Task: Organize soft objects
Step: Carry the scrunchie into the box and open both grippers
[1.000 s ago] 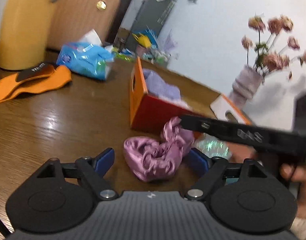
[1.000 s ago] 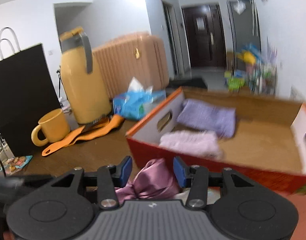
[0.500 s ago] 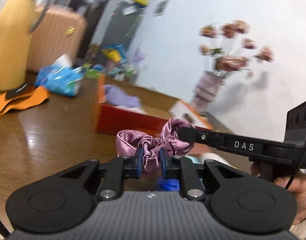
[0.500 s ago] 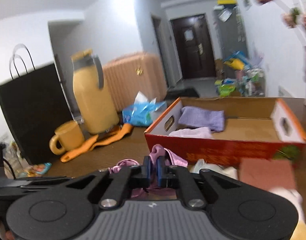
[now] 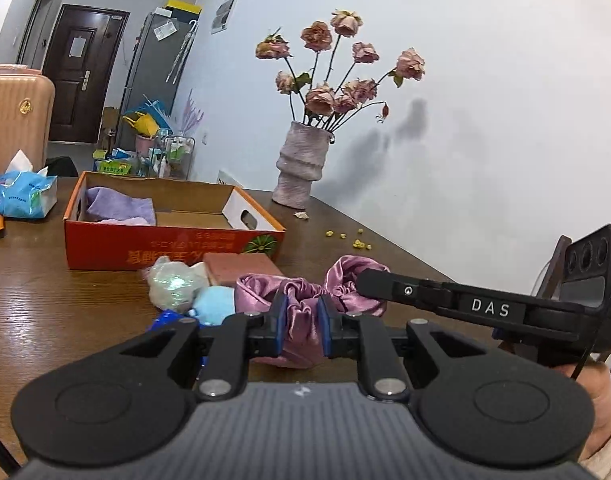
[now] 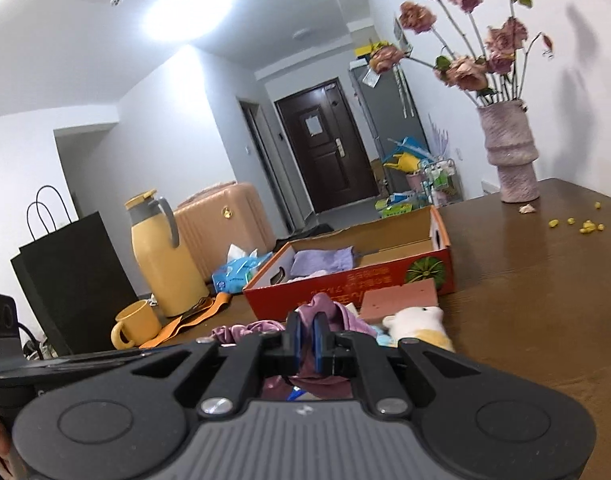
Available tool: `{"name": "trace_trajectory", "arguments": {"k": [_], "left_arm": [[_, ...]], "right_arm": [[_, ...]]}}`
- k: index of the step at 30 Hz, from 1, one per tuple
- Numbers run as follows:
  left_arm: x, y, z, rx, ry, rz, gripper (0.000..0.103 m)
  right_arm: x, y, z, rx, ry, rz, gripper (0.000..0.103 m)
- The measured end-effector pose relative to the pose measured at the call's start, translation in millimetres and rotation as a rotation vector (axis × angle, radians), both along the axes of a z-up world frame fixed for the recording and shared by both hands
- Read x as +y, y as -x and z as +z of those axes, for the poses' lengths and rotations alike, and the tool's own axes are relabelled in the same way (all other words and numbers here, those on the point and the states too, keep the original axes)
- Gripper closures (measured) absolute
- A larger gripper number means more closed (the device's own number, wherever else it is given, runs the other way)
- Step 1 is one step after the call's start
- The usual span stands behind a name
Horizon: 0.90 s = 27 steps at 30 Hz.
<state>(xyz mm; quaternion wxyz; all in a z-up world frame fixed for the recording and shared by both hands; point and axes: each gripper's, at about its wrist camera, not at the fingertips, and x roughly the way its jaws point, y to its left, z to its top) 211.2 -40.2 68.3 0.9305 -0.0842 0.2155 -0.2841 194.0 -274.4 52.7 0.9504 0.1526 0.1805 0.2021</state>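
Both grippers have hold of the same purple satin scrunchie (image 5: pixel 305 300): the left gripper (image 5: pixel 299 326) is clamped on its middle and the right gripper (image 6: pixel 305 340) is pinched nearly shut on one end. It's up off the tabletop (image 5: pixel 65 312), just in front of the red cardboard box (image 5: pixel 165 246) that already holds a lilac cloth (image 5: pixel 119 208). So this looks like the carry step. Next they'd need to move it over the box rim together, then let go.
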Motion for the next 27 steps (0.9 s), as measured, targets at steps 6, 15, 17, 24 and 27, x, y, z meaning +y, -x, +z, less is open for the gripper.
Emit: {"name": "trace_trajectory", "arguments": {"k": [6, 15, 17, 24, 27], "left_arm": [[-4, -6, 11, -0.041, -0.033, -0.002, 0.086], [20, -111, 93, -0.16, -0.068, 0.076, 0.087], [28, -147, 107, -0.162, -0.09, 0.111, 0.087], [59, -277, 96, -0.065, -0.136, 0.206, 0.091], [69, -320, 61, 0.014, -0.159, 0.237, 0.092]], "right_arm": [[-6, 1, 1, -0.013, -0.034, -0.013, 0.097], [12, -97, 70, -0.128, -0.071, 0.041, 0.097], [24, -138, 83, -0.125, -0.076, 0.062, 0.097], [83, -292, 78, 0.005, -0.003, 0.056, 0.097], [109, -349, 53, 0.081, 0.06, 0.047, 0.097]]}}
